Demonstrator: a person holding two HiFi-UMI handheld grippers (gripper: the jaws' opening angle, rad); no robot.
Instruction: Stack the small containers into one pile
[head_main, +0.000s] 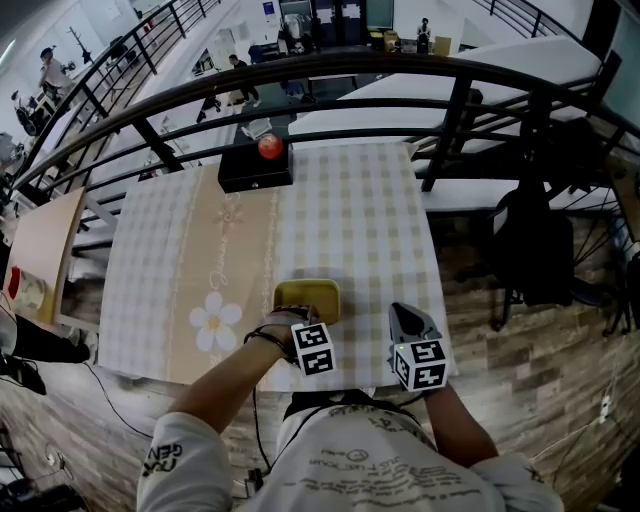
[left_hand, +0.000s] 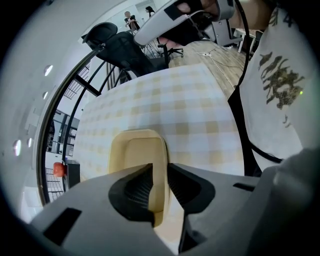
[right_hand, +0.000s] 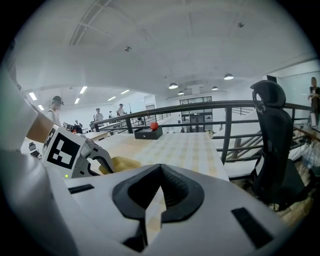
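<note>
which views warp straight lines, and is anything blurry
Head view: fisheye bows the railing into an arc, table stays sharp. Left gripper view: black round edge, container slightly soft up close. Right gripper view: same round edge, even light.

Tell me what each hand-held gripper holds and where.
Left hand-held gripper grips the yellow container by one side wall; right hand-held gripper is shut, empty.

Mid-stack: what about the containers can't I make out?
Whether the yellow container is one or several nested: in the head view the left gripper covers its near edge; in the left gripper view its jaws hide the near end.
Other containers: in no view.
What the red thing on the black box is: too small.
</note>
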